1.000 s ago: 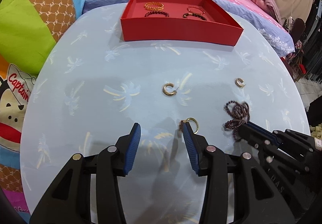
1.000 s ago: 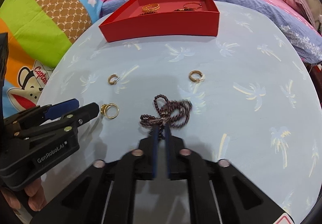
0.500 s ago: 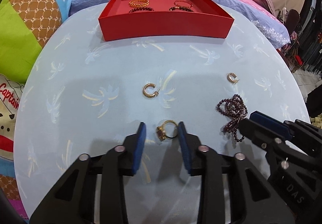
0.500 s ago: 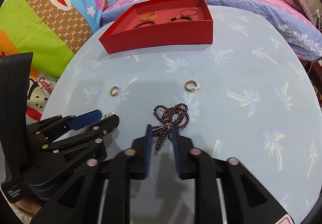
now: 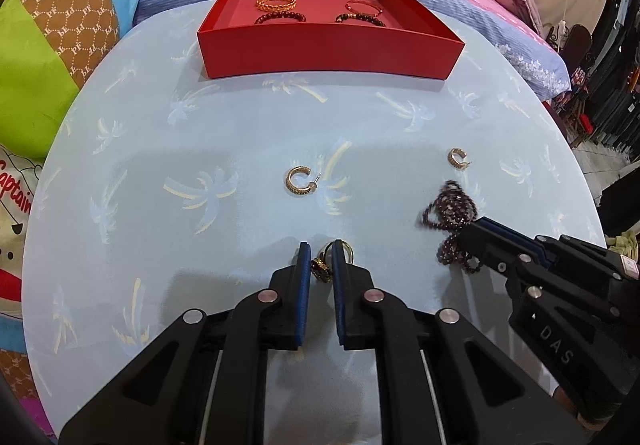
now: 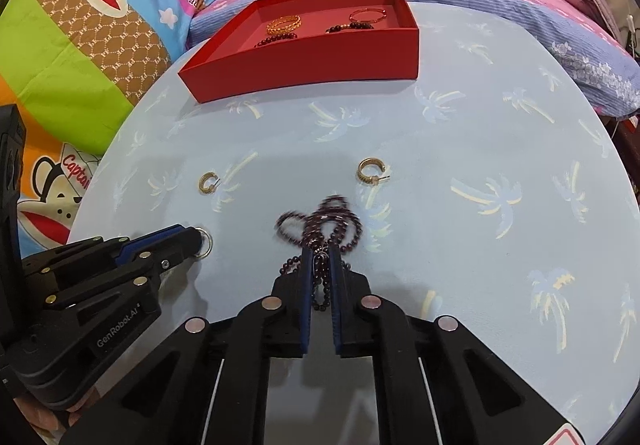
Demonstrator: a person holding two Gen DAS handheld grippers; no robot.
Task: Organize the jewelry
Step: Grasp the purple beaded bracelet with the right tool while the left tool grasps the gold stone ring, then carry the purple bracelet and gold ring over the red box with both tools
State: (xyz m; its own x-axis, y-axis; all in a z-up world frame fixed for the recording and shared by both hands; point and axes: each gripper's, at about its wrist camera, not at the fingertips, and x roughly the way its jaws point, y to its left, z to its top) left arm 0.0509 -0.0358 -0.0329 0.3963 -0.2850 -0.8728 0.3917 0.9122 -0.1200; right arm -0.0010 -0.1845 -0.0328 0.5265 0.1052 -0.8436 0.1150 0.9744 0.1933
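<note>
Between the left jaws, a gold ring (image 5: pixel 322 268) with dark stones stands pinched.

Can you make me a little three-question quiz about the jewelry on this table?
1. True or false: the left gripper has its fingers closed on the ring.
2. What is pinched in the right gripper? A) a hoop earring B) the dark bead necklace C) a gold bangle
3. How many bracelets lie inside the red box?

Key
1. True. The ring sits pinched between the blue pads.
2. B. Both hoop earrings lie loose on the table.
3. Four: the gold bangle, a thin red bangle and two dark bead bracelets.
</note>
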